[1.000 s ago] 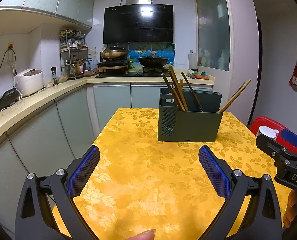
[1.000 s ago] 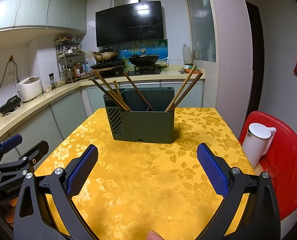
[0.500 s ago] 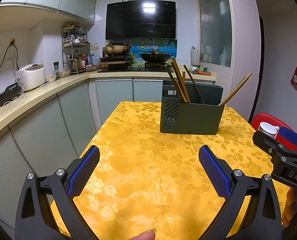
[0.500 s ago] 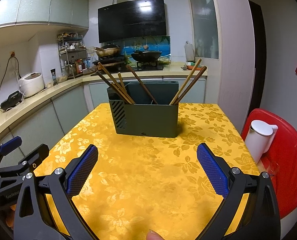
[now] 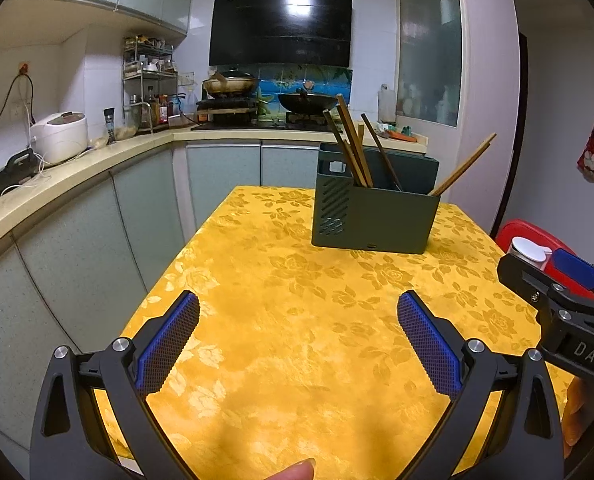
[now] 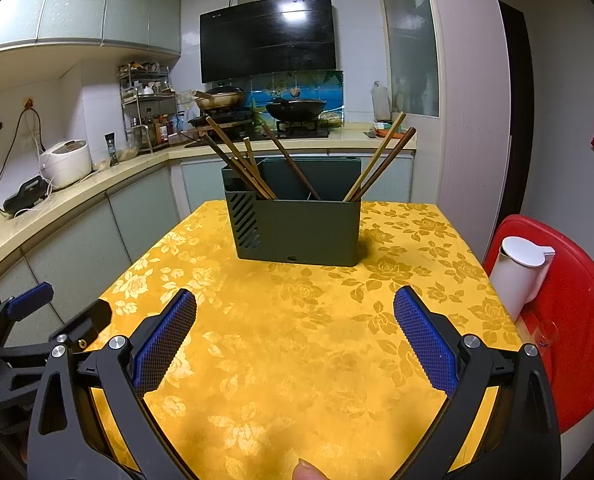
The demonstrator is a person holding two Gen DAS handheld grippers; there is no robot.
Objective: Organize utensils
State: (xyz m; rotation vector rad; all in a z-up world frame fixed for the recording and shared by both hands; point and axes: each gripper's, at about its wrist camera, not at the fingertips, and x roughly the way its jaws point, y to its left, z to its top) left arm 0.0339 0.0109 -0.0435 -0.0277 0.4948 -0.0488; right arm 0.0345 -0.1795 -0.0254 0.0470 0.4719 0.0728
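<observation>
here, both tools hover over the near edge of the counter with its yellow flowered cloth, the left gripper and the right gripper each with jaws spread wide and nothing between them. the utensil holder, a dark green box, stands toward the far edge of the counter, well apart from both tools, with chopsticks fanned out of it at loose angles, some leaning left, two leaning right. the sticks cross one another, so closing on one could likely snag a neighbour and drag it out or flick it onto the cloth. the holder looks light; a sideways pull on a leaning stick might tip or slide it. a white jug on the red stool beside the right edge could be knocked by a wide swing.
</observation>
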